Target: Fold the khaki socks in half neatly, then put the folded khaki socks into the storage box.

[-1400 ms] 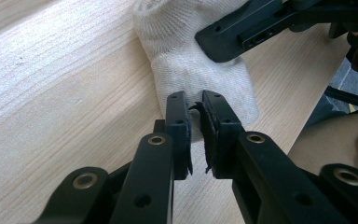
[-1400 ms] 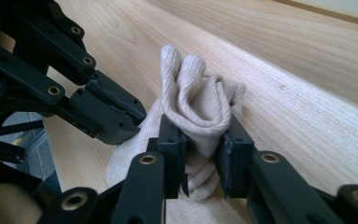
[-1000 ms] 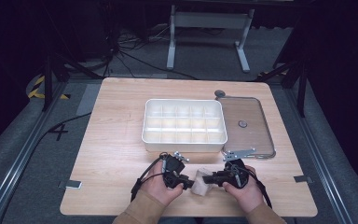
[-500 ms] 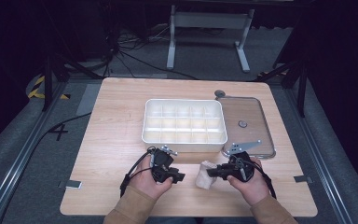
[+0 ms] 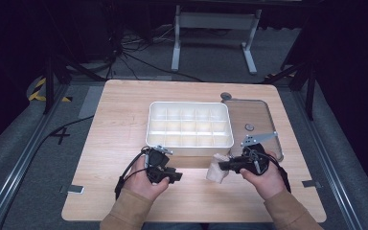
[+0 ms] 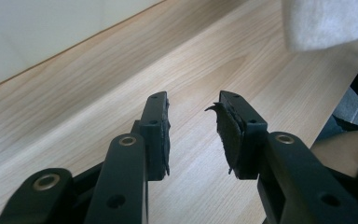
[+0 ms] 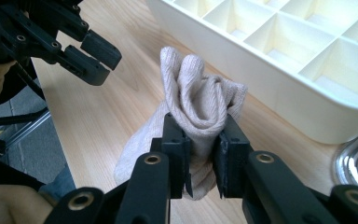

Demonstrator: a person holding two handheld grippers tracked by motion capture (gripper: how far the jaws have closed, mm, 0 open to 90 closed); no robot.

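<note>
The right gripper [image 7: 200, 161] pinches a rolled beige sock [image 7: 200, 100], lower middle. The left gripper [image 6: 193, 133] has just opened, empty. Next, probably drop it in the white compartment tray [image 5: 189, 143].

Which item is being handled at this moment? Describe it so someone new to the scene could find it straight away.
Start at the white compartment tray in the middle of the wooden table, then look to the near edge just in front of its right corner. There the right gripper has its jaws shut on a rolled beige sock. It is the sole soft fabric item among hard plastic and metal.
</note>
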